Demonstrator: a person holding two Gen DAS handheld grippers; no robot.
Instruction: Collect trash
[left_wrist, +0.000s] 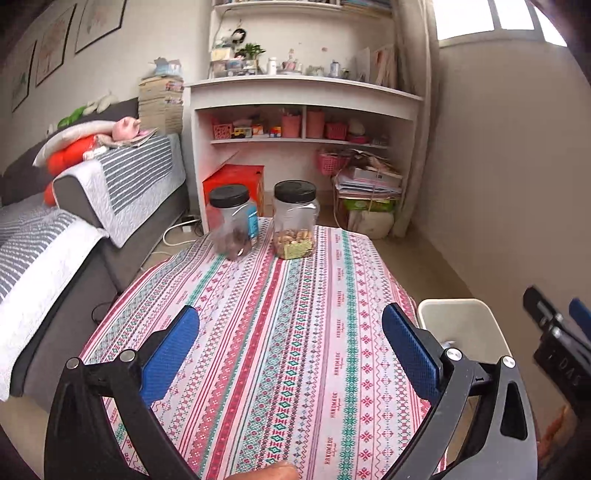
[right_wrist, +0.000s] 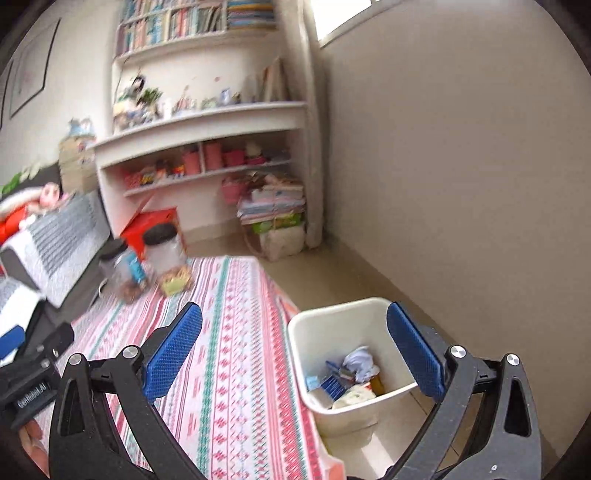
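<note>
Left wrist view: patterned tablecloth (left_wrist: 280, 332) bare of litter beneath the left gripper (left_wrist: 291, 350), jaws spread and empty; two lidded jars (left_wrist: 295, 218) stand together near the far edge, probably kept clear of the working area. Right wrist view: white bin (right_wrist: 332, 332) sits on the floor just beside the table's right edge, likely so trash drops straight in; trash (right_wrist: 351, 376) lies inside; right gripper (right_wrist: 295, 350), spread and empty, hangs above its rim, open floor beyond

Home living room, grey sofa (left_wrist: 92, 206), white bookshelf (left_wrist: 303, 96), patterned tablecloth (left_wrist: 280, 332), framed pictures (left_wrist: 55, 44)
</note>
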